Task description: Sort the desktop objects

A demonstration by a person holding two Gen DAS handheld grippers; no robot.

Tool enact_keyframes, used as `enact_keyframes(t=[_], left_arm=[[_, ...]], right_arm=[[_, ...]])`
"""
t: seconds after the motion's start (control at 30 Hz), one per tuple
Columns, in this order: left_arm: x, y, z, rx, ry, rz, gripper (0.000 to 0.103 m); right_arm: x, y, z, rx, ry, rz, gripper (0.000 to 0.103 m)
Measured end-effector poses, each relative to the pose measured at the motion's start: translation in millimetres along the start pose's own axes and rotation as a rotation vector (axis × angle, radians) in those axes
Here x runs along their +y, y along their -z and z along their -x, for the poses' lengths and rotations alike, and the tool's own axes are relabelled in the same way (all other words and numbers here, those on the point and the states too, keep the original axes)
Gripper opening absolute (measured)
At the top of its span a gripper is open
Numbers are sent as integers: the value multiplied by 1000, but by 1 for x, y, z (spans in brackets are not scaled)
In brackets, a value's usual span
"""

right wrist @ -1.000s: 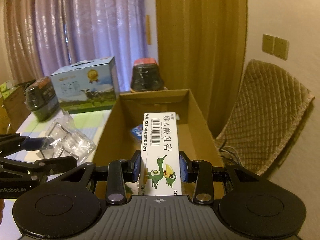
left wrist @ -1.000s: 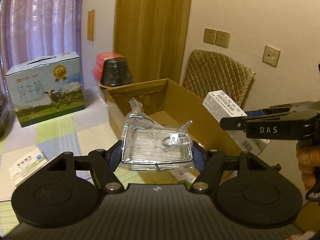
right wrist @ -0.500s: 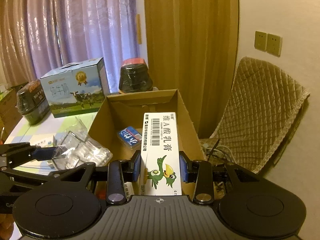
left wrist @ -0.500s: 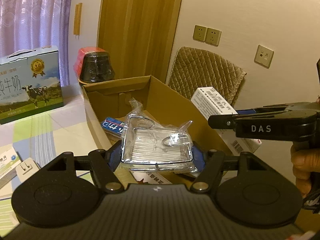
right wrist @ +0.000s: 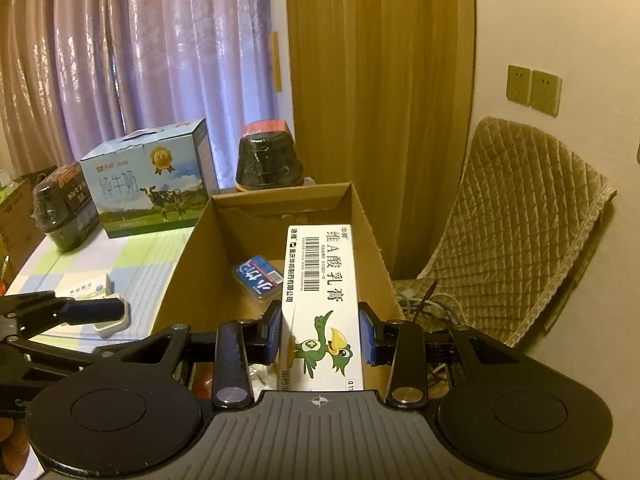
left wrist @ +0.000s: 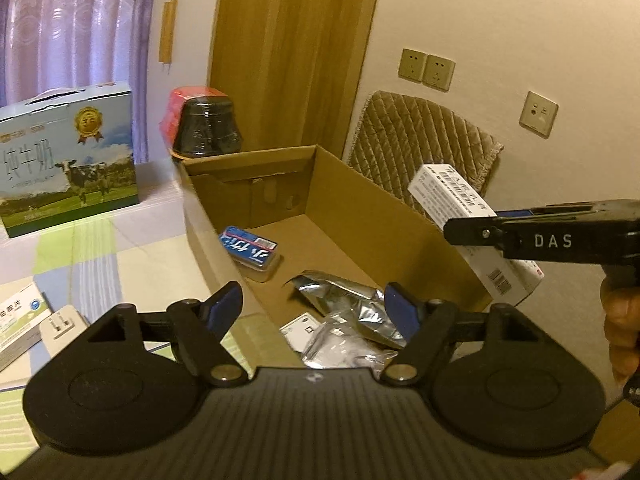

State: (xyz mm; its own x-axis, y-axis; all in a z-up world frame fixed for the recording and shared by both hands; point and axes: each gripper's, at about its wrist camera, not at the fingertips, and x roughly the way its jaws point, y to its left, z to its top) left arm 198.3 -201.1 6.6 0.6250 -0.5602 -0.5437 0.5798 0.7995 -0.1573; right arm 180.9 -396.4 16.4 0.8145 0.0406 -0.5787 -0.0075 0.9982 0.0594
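Now the left gripper (left wrist: 314, 312) hangs over the near end of the cardboard box (left wrist: 384, 208), its blue pads spread wide with nothing between them. Down inside the box, right under those open fingers, lies the clear plastic packet (left wrist: 344, 350) beside a crumpled silver foil pouch (left wrist: 344, 304) and a small white item (left wrist: 304, 330). Further in, toward the box's far end, a blue-labelled pack (left wrist: 248, 250) rests against the left wall.

Over on the right gripper (right wrist: 320, 334), the pads are clamped on both sides of a white ointment carton (right wrist: 322, 304), green bird printed on it, barcode toward the far end. The carton points out over the box's right wall. From the left wrist view, that same carton sits above the right rim.

On the tabletop (left wrist: 120, 264) left of the box: a small white medicine box (left wrist: 18, 320) and a white plug adapter (left wrist: 60, 326) near the front edge, a milk carton case (left wrist: 66, 160) toward the back edge, and a dark wrapped tub (left wrist: 206, 128) just behind the box's far end.
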Motion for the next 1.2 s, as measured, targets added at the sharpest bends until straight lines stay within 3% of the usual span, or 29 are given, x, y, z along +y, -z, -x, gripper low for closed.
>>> enact_keyframes(t=[0.4, 0.53, 0.87, 1.2], left_arm=[[15, 3, 17, -12, -37, 9, 78], [26, 4, 20, -8, -52, 28, 80], [38, 9, 30, -4, -76, 40, 84], [49, 17, 41, 8, -112, 36, 87]], right_arm=[[18, -11, -21, -29, -51, 26, 36], [24, -14, -26, -45, -46, 24, 53], [21, -3, -12, -44, -55, -9, 59], [50, 0, 17, -87, -132, 7, 77]])
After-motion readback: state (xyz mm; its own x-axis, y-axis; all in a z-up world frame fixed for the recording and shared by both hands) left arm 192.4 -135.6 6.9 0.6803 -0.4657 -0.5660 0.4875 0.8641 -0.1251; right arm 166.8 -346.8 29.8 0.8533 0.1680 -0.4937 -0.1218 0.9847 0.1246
